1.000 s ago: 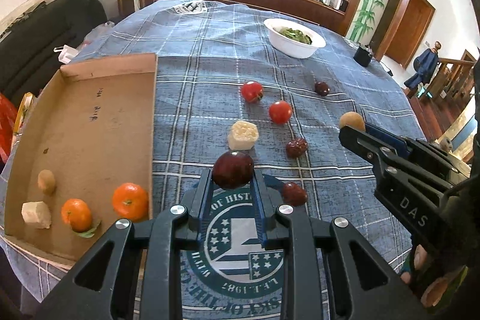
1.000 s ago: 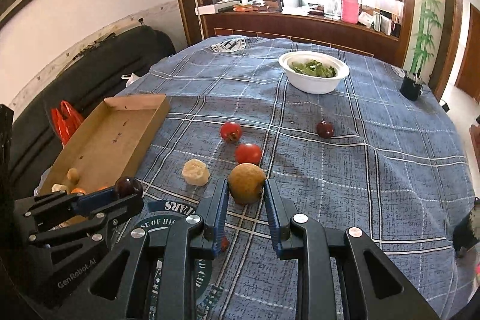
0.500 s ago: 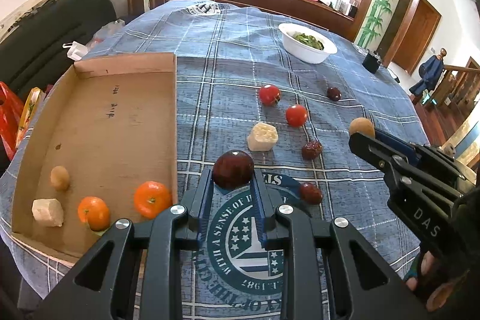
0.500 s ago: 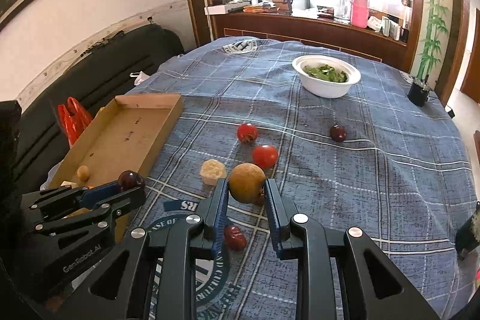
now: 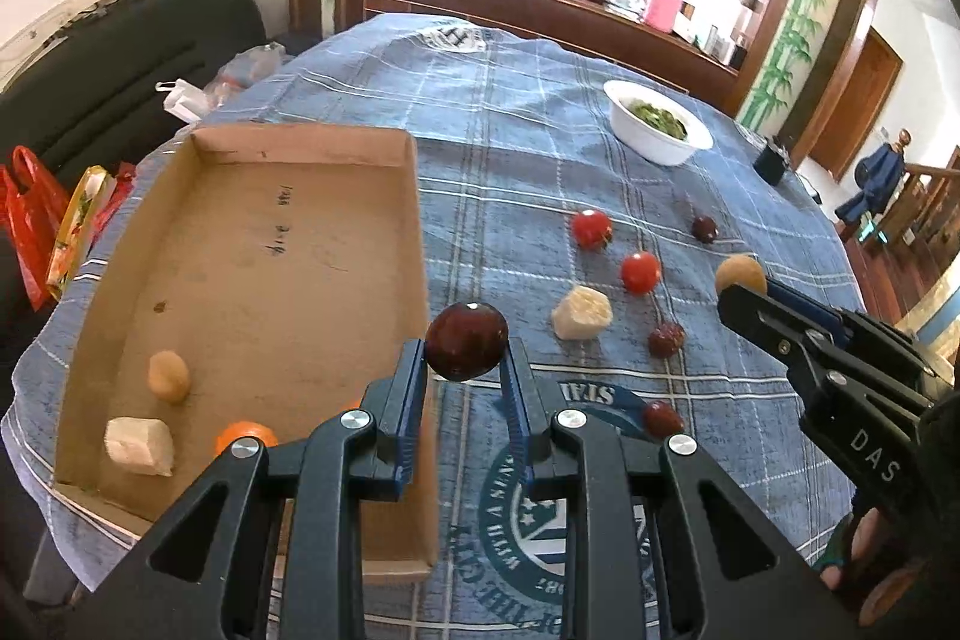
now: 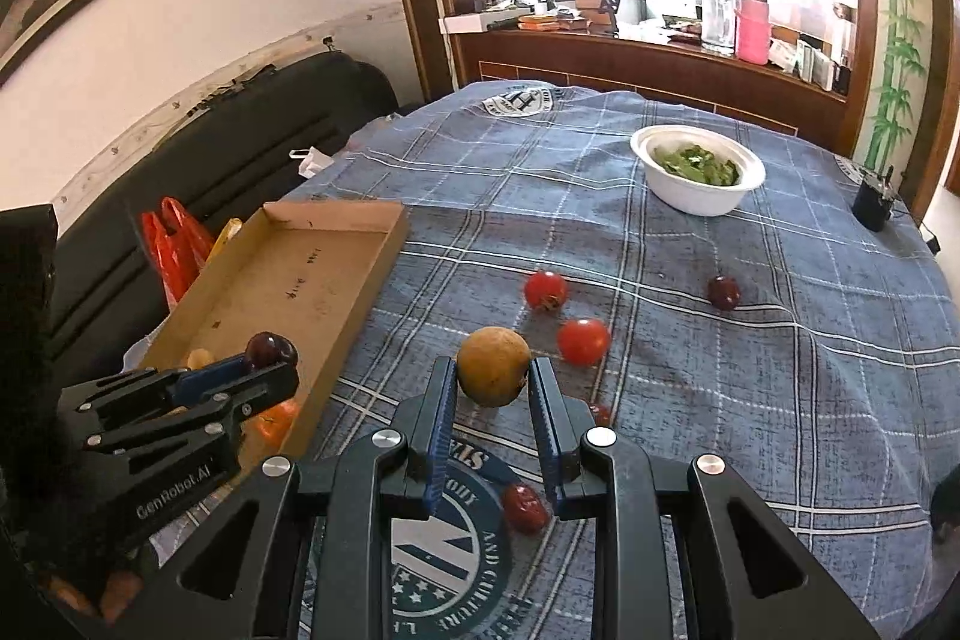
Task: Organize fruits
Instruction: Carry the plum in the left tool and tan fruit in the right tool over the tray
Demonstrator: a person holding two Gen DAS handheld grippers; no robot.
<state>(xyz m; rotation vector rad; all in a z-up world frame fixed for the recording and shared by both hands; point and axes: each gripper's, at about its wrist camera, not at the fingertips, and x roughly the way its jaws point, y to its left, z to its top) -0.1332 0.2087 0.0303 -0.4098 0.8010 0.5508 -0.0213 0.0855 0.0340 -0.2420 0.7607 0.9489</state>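
Left gripper [image 5: 465,370] clamped on dark plum [image 5: 467,349] above cardboard tray's [image 5: 252,280] right wall; right gripper [image 6: 493,394] clamped on tan fruit [image 6: 493,366].

Matt cardboard tray [image 5: 252,244], woven plaid tablecloth [image 5: 516,148], glossy dark plum [image 5: 467,340].

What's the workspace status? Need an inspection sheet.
Surface: blue plaid tablecloth.
Job's things: cardboard tray holds pale chunk, tan fruit, orange; tomatoes, dark red fruits loose on cloth.
Clutter: white bowl of greens, black cup.
Grippers: left gripper shut on dark plum; right gripper shut on brown fruit.
Cables: nothing seen.
Surroundings: sofa, bags, sideboard.
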